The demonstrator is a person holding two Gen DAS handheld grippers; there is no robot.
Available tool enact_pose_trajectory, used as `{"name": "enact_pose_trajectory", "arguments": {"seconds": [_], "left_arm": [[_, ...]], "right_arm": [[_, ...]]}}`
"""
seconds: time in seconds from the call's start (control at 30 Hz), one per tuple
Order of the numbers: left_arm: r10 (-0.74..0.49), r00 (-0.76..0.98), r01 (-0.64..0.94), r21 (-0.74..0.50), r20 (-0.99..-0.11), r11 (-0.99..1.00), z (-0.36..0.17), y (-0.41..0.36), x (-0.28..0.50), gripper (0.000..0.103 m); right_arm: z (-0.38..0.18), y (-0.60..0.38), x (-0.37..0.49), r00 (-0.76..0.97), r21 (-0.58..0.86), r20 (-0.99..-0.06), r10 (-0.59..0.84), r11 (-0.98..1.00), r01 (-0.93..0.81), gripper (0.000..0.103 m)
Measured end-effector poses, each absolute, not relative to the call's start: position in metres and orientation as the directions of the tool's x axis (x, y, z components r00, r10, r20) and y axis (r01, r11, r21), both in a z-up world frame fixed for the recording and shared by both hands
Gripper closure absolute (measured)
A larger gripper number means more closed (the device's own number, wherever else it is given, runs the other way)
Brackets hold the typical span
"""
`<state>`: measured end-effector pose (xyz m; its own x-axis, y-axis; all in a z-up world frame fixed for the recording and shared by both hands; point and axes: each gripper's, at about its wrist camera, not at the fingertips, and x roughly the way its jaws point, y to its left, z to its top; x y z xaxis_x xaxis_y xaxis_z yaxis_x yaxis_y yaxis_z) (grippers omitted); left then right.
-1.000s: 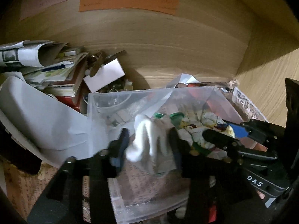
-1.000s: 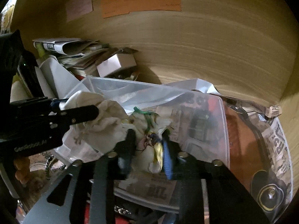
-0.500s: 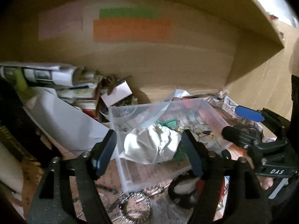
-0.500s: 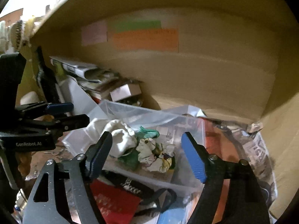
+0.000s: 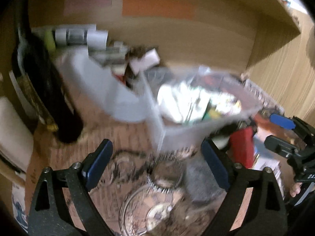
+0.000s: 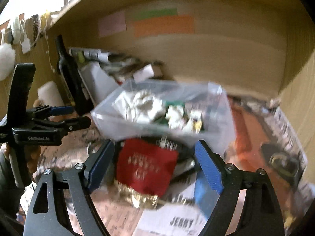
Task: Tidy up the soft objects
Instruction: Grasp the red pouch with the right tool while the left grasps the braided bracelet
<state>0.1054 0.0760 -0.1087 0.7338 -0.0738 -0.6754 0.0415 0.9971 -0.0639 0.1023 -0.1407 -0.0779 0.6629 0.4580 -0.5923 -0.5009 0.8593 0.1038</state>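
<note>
A clear plastic bin (image 5: pixel 177 129) (image 6: pixel 118 125) stands on the shelf floor. In it lie a white cloth (image 5: pixel 173 100) (image 6: pixel 141 106) and a floral white-green-yellow cloth (image 5: pixel 222 102) (image 6: pixel 185 118). My left gripper (image 5: pixel 155 163) is open and empty, in front of and below the bin; it also shows in the right wrist view (image 6: pixel 74 116). My right gripper (image 6: pixel 155 165) is open and empty, in front of the bin over a red pouch (image 6: pixel 145 169); it also shows in the left wrist view (image 5: pixel 283 131). Both views are blurred.
A dark bottle (image 5: pixel 47 90) (image 6: pixel 72 78) stands at the left. A white sheet and stacked papers (image 5: pixel 102 82) lie behind the bin. Metal rings and a glass dish (image 5: pixel 157 206) lie in front. Wooden walls close in the back and right.
Both grippers let go of their cloths, which stayed in the bin, opened wide and pulled back and down away from the bin.
</note>
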Motion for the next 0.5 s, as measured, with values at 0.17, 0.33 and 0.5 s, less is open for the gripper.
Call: {"name": "enact_pose_trajectory", "arguments": {"seconds": [0.17, 0.33, 0.5], "left_arm": [[-0.065, 0.656, 0.046, -0.047, -0.752, 0.998, -0.143, 0.076, 0.107, 0.01], [-0.087, 0.61, 0.069, -0.056, -0.788, 0.996, -0.158, 0.072, 0.108, 0.01], [-0.107, 0.602, 0.066, -0.084, -0.791, 0.994, -0.162, 0.072, 0.117, 0.013]], "right_arm": [[-0.101, -0.137, 0.099, 0.617, 0.142, -0.641, 0.456, 0.861, -0.488, 0.021], [-0.113, -0.131, 0.099, 0.583, 0.159, -0.671, 0.458, 0.857, -0.49, 0.024], [-0.121, -0.129, 0.099, 0.558, 0.171, -0.689, 0.462, 0.852, -0.495, 0.041]]}}
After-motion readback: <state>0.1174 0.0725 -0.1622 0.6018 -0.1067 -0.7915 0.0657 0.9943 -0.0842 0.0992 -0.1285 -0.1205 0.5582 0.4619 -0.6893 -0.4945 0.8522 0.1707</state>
